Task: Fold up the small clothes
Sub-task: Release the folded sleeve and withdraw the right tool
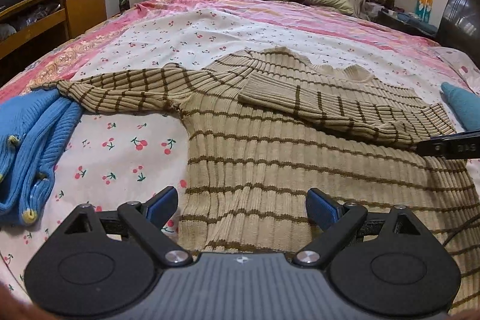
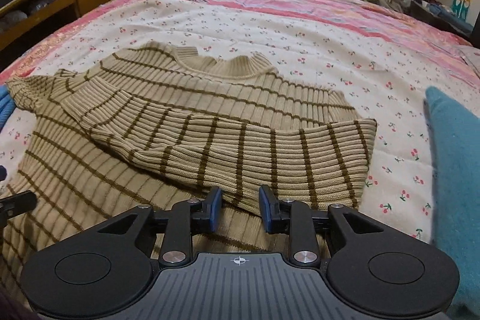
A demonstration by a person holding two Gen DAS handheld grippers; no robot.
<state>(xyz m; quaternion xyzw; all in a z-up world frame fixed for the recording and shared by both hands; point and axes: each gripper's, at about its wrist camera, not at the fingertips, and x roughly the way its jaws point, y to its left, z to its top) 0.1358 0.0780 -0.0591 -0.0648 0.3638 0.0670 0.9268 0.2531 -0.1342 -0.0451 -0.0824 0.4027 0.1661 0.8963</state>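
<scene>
Left wrist view showed me one striped sweater (image 1: 270, 146) lying flat on the bed (image 1: 210, 20), beige with thin brown stripes, neck pointing away from me. I judged the fold as barely begun. One sleeve (image 1: 345, 107), the one on my right, already lay across the chest with its cuff near the middle. The other sleeve (image 1: 120, 92) stretched out flat to the left, its cuff touching a blue knit garment (image 1: 33, 146) bunched at the bed's edge. That sleeve was not yet folded in, and the body was not yet folded up from the hem either.

My left hand-held gripper (image 1: 241, 209) hung above the lower body of the sweater with its jaws spread wide and nothing between them. My right hand-held gripper (image 2: 240, 209), seen from the right wrist view, sat at the fold of the crossed sleeve; its jaws stood partly apart, cloth lay in the gap, but the pads did not press it, so I read it as holding nothing.

By my count: one striped sweater, two sleeves, one folded in and one out; one blue knit garment on the left; one teal cloth (image 2: 453, 170) on the right, its shape cut off by the frame, so I could not tell what it was. Whether either of those two was already folded, I could not tell.
</scene>
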